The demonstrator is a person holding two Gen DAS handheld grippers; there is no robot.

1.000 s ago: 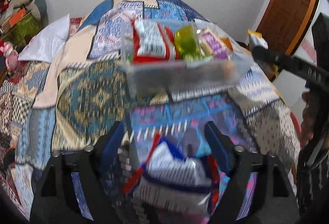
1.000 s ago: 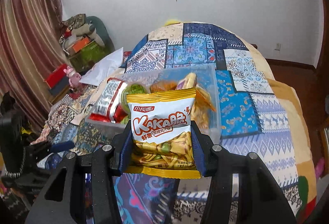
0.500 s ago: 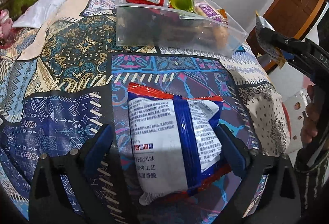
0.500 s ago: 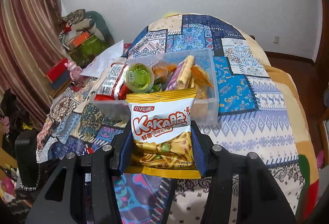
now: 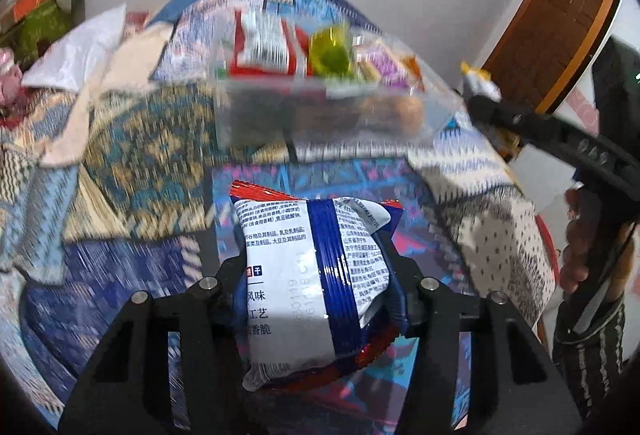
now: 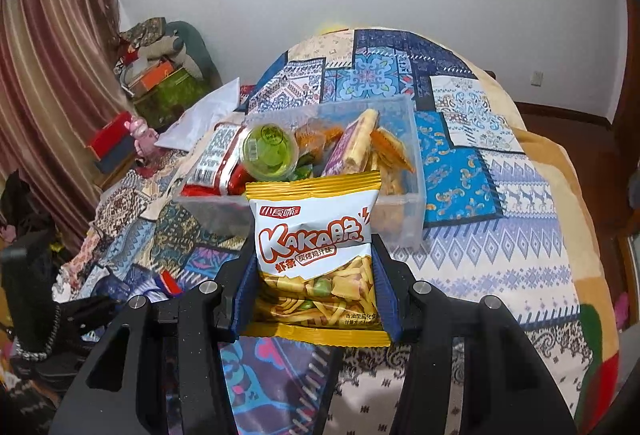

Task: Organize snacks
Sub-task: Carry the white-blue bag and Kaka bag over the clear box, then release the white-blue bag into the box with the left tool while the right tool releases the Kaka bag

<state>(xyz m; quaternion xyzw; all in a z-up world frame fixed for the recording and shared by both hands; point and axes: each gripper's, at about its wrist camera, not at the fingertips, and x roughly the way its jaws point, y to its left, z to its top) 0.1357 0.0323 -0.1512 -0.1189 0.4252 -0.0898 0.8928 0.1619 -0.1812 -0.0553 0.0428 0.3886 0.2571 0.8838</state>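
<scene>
Snacks are gripped: blue packet point(image 5: 316, 275) is being closed on by down-tilted left gripper point(image 5: 318, 291); yellow packet point(image 6: 316, 255) is clamped by down-tilted right gripper point(image 6: 316, 291), near bin point(image 6: 412, 171).

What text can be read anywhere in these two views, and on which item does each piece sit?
"KAKA脆", yellow snack packet in the right gripper.
"小良哺", same packet, red tag.
"虾条" and "炭烤鸡汁味", same packet.
"风味", "工艺", "香脆", blue-and-white snack packet between the closing left gripper pads.
Ingredient print and stamped date there: too small.
Labels in the clear plastic bin: unreadable.
</scene>
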